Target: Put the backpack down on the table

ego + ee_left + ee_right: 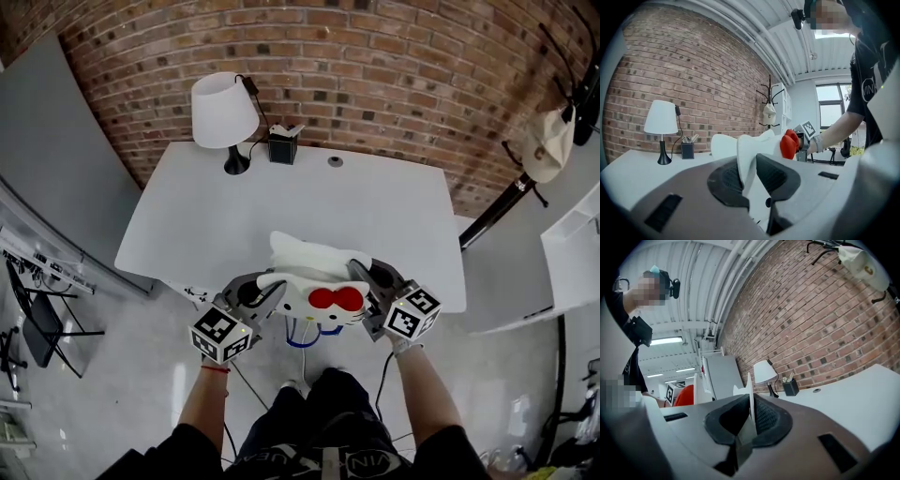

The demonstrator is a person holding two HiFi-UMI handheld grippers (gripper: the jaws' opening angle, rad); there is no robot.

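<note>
The left gripper [749,180] pinches a fold of the white backpack [754,143] between its fingers [776,176]. A lamp [661,118] stands on the table [628,164] beyond.
</note>
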